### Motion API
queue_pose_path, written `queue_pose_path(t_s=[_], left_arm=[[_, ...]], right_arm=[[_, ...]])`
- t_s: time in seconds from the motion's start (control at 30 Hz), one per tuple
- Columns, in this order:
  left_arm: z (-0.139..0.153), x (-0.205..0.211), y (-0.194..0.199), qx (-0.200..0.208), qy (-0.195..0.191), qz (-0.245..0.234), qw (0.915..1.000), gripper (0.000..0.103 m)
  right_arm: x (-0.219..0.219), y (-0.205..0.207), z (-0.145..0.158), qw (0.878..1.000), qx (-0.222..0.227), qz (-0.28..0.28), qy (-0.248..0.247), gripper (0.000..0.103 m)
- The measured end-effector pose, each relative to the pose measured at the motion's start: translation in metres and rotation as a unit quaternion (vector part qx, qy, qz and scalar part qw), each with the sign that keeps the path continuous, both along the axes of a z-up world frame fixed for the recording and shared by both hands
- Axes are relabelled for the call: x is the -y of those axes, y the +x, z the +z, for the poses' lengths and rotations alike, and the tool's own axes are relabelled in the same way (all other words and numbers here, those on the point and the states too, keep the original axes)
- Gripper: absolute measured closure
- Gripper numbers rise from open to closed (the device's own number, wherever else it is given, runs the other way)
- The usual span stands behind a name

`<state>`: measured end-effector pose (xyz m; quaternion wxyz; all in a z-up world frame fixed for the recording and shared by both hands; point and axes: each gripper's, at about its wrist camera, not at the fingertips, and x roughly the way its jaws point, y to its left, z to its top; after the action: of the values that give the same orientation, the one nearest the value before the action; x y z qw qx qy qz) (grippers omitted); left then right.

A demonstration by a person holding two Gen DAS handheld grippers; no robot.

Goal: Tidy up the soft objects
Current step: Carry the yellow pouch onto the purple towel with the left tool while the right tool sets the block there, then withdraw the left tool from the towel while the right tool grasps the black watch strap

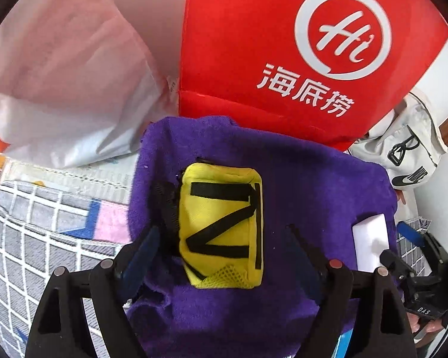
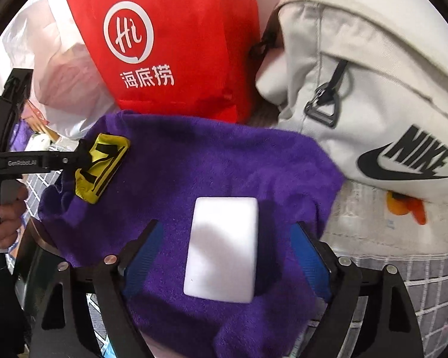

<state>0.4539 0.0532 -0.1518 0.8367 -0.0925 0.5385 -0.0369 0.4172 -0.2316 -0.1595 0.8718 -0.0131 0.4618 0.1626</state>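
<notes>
A purple towel (image 1: pixel 298 179) (image 2: pixel 209 161) lies spread out. A yellow pouch with black straps (image 1: pixel 224 226) (image 2: pixel 101 167) lies on its left part. A white foam block (image 2: pixel 224 247) (image 1: pixel 371 241) lies on its right part. My left gripper (image 1: pixel 224 238) is open, its fingers either side of the pouch. My right gripper (image 2: pixel 227 250) is open, its blue pads (image 2: pixel 310 259) either side of the white block. The left gripper's body (image 2: pixel 30 161) shows beside the pouch in the right wrist view.
A red bag with white logo (image 1: pixel 283 44) (image 2: pixel 170 44) stands behind the towel. A white Nike bag (image 2: pixel 373 95) (image 1: pixel 403 152) is at the right, a white plastic bag (image 1: pixel 59 74) at the left. A grid-patterned cloth (image 1: pixel 44 223) covers the surface. An orange toy (image 2: pixel 406 205) lies under the Nike bag.
</notes>
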Motion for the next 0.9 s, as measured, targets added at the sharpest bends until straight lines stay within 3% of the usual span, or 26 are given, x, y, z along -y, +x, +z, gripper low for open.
queue_pose_path(t_s=[0.13,0.23,0.5,0.7,0.9], left_arm=[[0.020,-0.003,-0.024,0.035,0.002,-0.003,0.9994,0.020],[0.039,-0.005,-0.046,0.067,0.009,-0.005,0.9977,0.020],[0.082,-0.001,-0.132,0.103,0.013,-0.026,0.9942,0.020],[0.087,0.004,-0.193,0.111,0.030,-0.032,0.9929,0.020],[0.073,-0.011,-0.246,0.108,0.010,0.010,0.9941,0.020]], right_arm=[[-0.003,-0.012,0.014,0.999,0.007,0.017,-0.029,0.013],[-0.002,-0.030,0.028,1.000,0.022,0.007,-0.021,0.013],[0.001,-0.097,0.067,0.995,0.078,-0.062,-0.008,0.013],[0.005,-0.158,0.074,0.995,0.058,-0.062,0.060,0.017],[-0.025,-0.230,0.074,0.995,0.084,-0.030,0.031,0.020]])
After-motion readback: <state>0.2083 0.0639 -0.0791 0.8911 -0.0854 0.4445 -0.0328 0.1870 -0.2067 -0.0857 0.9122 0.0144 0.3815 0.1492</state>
